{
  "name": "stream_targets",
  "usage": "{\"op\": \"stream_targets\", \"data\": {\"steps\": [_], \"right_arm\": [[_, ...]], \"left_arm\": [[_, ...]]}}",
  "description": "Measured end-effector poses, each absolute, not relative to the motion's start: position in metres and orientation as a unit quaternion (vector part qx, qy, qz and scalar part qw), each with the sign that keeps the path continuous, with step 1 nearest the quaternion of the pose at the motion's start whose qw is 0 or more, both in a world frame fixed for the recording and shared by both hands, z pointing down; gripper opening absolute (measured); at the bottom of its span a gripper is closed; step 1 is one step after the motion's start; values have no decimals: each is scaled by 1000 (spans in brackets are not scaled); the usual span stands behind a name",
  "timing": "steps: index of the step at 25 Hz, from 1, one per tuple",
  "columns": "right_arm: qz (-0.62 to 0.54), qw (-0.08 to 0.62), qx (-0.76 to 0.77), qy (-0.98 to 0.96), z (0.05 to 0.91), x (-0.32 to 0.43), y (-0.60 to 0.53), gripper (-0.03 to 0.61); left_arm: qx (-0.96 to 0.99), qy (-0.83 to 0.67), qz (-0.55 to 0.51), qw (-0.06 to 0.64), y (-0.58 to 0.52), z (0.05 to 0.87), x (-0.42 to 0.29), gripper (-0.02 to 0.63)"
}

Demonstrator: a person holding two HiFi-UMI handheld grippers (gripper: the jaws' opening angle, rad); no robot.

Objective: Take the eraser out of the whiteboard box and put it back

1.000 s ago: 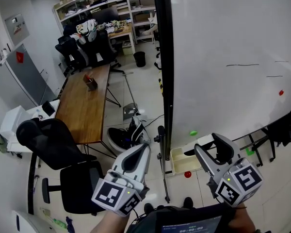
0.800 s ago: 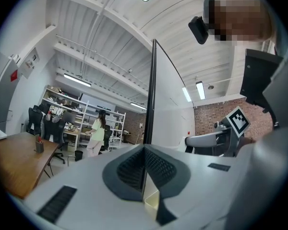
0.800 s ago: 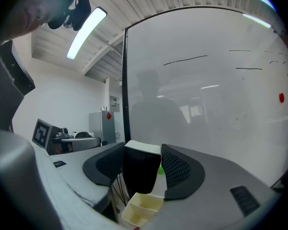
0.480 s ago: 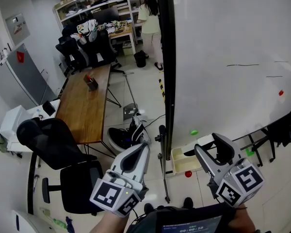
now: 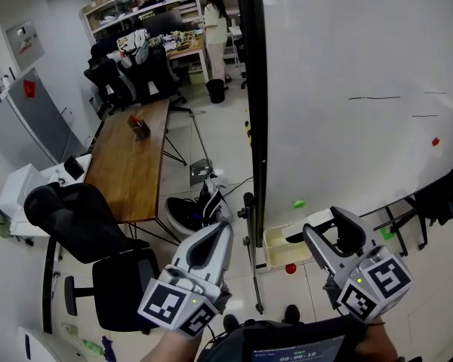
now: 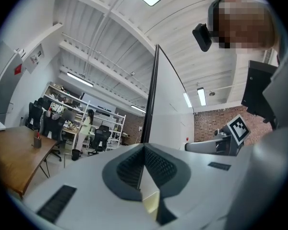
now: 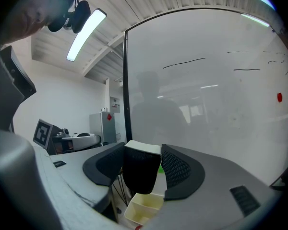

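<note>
My right gripper (image 5: 331,229) is shut on the eraser (image 5: 318,218), a black block with a white top. In the right gripper view the eraser (image 7: 141,169) hangs upright between the dark ribbed pads (image 7: 175,169), close to the whiteboard (image 7: 206,99). The cream whiteboard box (image 5: 281,247) sits at the board's lower left corner, just below and left of the eraser; the box (image 7: 144,207) shows under the jaws. My left gripper (image 5: 217,232) hovers left of the box, shut and empty; in its own view the left gripper (image 6: 144,148) has its pads meeting.
The whiteboard (image 5: 347,66) has a black frame edge (image 5: 253,89), a green magnet (image 5: 299,203) and red magnets (image 5: 291,268). Left of it stand a wooden table (image 5: 128,164), black office chairs (image 5: 83,217) and shelves. A person (image 5: 213,21) stands far back.
Both grippers have kept still with the eraser held. The person in the background came into view and walked left along the shelves.
</note>
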State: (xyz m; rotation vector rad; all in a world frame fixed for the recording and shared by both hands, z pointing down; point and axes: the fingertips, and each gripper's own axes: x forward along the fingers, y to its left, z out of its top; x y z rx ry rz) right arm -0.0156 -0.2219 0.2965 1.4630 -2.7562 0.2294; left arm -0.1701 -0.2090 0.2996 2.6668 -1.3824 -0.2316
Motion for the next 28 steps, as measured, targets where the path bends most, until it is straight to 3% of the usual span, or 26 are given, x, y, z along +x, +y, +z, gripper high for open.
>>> {"op": "stream_targets", "data": {"steps": [12, 21, 28], "right_arm": [[95, 38, 463, -881, 333, -17, -228, 273], [114, 91, 447, -882, 401, -25, -233, 273], [118, 91, 450, -880, 434, -29, -239, 272]], "left_arm": [[886, -453, -60, 82, -216, 325, -160, 23], [876, -463, -13, 133, -225, 400, -152, 24], [873, -460, 1, 165, -227, 440, -148, 25]]}}
